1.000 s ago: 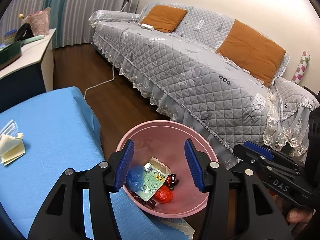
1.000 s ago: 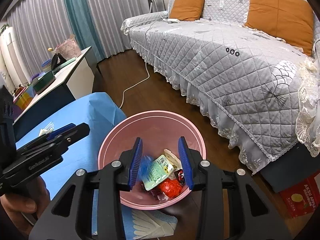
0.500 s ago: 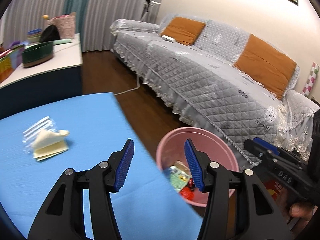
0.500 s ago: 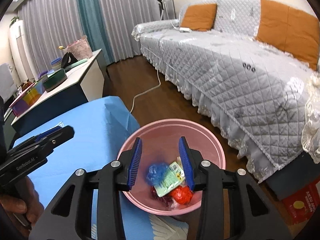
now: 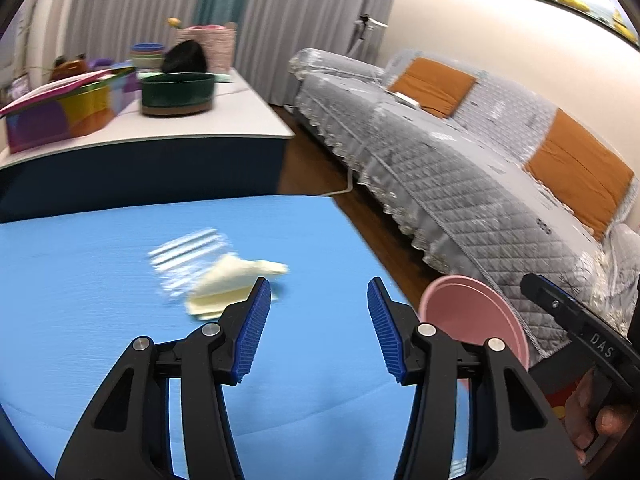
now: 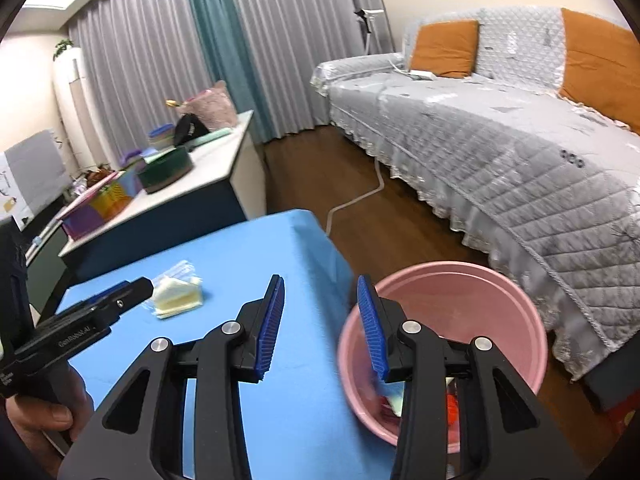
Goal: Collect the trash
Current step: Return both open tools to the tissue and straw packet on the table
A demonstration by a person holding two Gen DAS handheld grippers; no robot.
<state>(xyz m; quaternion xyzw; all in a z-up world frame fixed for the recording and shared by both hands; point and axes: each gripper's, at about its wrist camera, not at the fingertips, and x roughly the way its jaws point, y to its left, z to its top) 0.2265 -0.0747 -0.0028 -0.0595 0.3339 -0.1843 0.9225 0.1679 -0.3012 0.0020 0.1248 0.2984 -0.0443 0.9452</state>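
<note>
Both my tongs have swung off the pink bin and back over the blue desk since a second ago, when each pair looked straight down into the bin; my left tongs now hang above the blue cloth, jaws standing moderately apart with nothing between them; the remaining trash, a pale yellow folded wrapper with a clear plastic bag beside it, lies on the desk just ahead and to the left of the left jaw's blue pad, not touching it, and is blurred in that view; the pink bin sits off the desk's right edge, partly hidden behind the right jaw; my right tongs hover at the desk's edge, jaws narrower than the left pair's and likewise empty, the left jaw over the blue cloth and the right jaw over the bin's rim; from this side the wrapper lies well to the left of those tongs, near the tip of the left tool; inside the bin red and pale scraps show at the bottom; a grey quilted sofa with orange cushions lines the wall behind.
</note>
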